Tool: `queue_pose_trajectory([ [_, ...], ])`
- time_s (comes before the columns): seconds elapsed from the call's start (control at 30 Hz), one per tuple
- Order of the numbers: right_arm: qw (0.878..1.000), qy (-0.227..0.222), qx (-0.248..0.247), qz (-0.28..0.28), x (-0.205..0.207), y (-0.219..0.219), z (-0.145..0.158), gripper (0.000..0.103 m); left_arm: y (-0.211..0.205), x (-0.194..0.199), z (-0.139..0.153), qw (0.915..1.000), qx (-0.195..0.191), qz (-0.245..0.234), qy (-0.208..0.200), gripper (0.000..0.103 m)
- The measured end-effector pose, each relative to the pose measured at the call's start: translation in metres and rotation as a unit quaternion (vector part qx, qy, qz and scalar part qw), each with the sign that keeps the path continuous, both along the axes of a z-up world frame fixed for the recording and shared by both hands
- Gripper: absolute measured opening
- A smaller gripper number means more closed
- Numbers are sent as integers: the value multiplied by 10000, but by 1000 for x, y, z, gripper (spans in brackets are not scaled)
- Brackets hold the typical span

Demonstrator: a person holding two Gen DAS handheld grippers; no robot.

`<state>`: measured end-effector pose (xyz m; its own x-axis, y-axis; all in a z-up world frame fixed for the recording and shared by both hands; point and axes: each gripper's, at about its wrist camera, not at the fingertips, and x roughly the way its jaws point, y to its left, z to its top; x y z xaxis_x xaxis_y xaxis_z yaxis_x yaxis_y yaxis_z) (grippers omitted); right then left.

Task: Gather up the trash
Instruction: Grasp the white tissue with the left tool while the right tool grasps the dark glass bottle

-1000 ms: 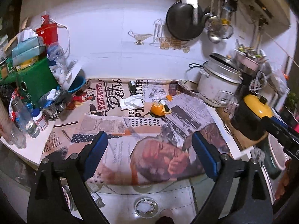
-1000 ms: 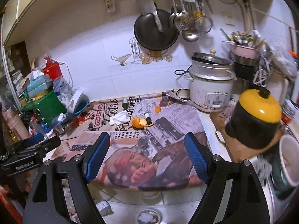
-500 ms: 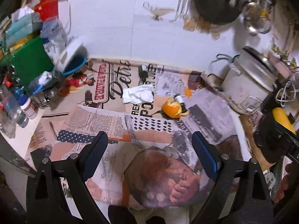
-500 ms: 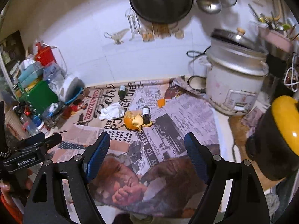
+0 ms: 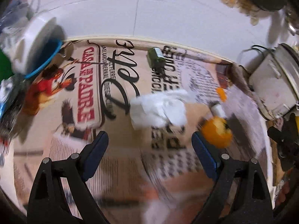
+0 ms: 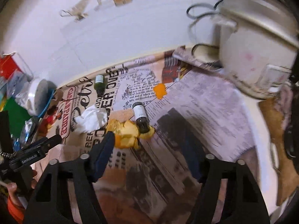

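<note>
A crumpled white tissue (image 5: 158,110) lies on the newspaper-covered counter (image 5: 119,168), just ahead of my open, empty left gripper (image 5: 149,145). Orange peel (image 5: 216,132) lies to its right beside a small dark bottle (image 5: 217,110). In the right wrist view the orange peel (image 6: 127,134), the dark bottle (image 6: 141,117), the tissue (image 6: 91,120), a second small bottle (image 6: 99,83) and a small peel scrap (image 6: 159,91) lie ahead of my open, empty right gripper (image 6: 151,149). The left gripper's body (image 6: 35,149) shows at the left there.
A white rice cooker (image 6: 257,52) with its cord stands at the back right. A white lid in a blue bowl (image 5: 35,43) and clutter sit at the left. A white tiled wall (image 5: 149,9) backs the counter.
Both grippers have moved forward and down toward the counter; the tissue, peel and bottles are much closer. Both stay open.
</note>
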<state>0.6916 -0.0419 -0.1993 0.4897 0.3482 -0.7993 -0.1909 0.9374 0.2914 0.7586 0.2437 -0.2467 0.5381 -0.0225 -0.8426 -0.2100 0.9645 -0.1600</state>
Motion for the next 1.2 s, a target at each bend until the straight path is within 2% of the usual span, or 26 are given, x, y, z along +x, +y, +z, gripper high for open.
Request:
queue_pose_trajectory([
  [0.13,9998,183,-85,76,29,18,-25,51,10,37,-30,9996,-232,-96,160,91],
  [0.3,9983,489,-179,242,57,37,-55,42,7,57,-51,9979,-588,-201,206,91],
  [0.37,9980,533,-220,265,61,41,-61,38,2,61,-55,9976,-600,-286,214,89],
  [0.47,9968,639,-305,383,67,50,-73,33,-7,67,-61,9973,-542,-416,274,79],
  [0.57,9962,676,-304,459,69,53,-81,29,-10,71,-66,9967,-554,-468,360,62],
  [0.67,9962,626,-356,482,70,54,-81,29,-11,72,-68,9967,-555,-485,343,38],
  [0.7,9963,616,-353,485,68,53,-81,28,-11,71,-68,9963,-587,-511,364,23],
  [0.73,9963,618,-333,492,67,52,-79,28,-11,72,-69,9958,-619,-535,404,13],
  [0.77,9965,611,-303,491,66,49,-78,28,-11,71,-69,9956,-643,-540,426,13],
  [0.9,9977,505,-221,396,58,37,-66,27,-13,60,-60,9956,-694,-515,357,7],
  [1.1,9989,300,-117,342,38,14,-41,27,-31,25,-16,9976,-517,-446,-76,6],
  [1.2,9990,-2,-70,441,9,-9,-15,27,-44,1,9,9981,-369,-346,-351,6],
])
